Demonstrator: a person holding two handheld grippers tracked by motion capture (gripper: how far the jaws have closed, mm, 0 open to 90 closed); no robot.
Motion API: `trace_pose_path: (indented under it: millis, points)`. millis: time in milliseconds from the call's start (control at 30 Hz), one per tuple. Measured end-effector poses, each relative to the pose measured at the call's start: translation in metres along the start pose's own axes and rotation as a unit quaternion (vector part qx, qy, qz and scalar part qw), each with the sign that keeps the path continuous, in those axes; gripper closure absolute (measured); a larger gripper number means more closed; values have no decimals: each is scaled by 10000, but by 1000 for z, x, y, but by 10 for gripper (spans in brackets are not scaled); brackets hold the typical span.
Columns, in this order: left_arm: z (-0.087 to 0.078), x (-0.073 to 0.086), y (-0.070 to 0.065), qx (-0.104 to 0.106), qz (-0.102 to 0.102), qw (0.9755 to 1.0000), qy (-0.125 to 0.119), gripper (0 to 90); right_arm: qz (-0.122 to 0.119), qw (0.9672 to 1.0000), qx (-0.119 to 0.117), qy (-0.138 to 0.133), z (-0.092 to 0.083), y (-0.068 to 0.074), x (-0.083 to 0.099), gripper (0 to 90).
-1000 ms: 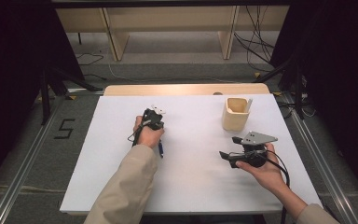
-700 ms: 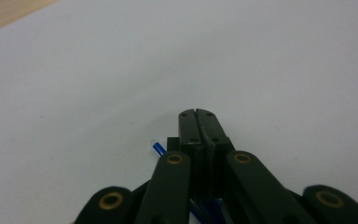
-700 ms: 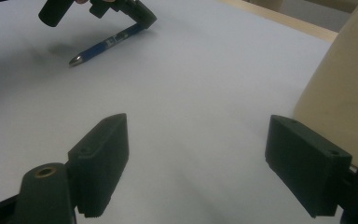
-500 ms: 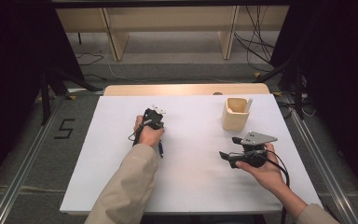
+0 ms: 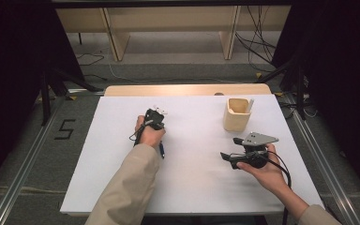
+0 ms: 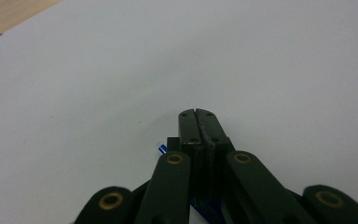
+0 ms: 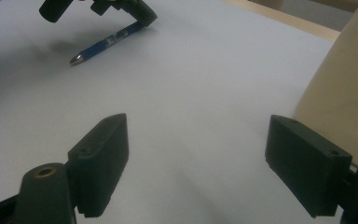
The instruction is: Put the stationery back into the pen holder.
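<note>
Here, the left gripper (image 5: 153, 118) has its fingers clamped on a blue pen (image 7: 108, 41), tip angled to the white tabletop (image 5: 192, 187); the right gripper (image 5: 230, 149) waits open beside the beige cup (image 5: 236, 115), the pen's likely destination.

Pen (image 5: 161, 150) on table (image 5: 192, 187), left of cup (image 5: 236, 115).

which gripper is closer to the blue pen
Left. The left gripper is shut on the blue pen, lifting one end while the tip rests on the table. The right gripper sits well off to the side, near the cup.
</note>
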State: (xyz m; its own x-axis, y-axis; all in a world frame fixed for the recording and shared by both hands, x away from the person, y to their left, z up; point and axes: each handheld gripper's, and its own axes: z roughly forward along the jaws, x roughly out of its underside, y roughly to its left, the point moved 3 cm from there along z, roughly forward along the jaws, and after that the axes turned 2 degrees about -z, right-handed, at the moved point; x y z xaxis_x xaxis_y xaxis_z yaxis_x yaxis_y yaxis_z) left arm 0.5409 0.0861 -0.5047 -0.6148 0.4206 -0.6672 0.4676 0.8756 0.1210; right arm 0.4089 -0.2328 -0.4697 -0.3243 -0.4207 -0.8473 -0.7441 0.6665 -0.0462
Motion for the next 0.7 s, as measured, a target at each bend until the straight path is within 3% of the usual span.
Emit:
trace_pose_path:
  millis: [700]
  points:
    - [-4,8,11,-200,-24,9993,319,898,-1,10000,-14,59,1,1,1,222]
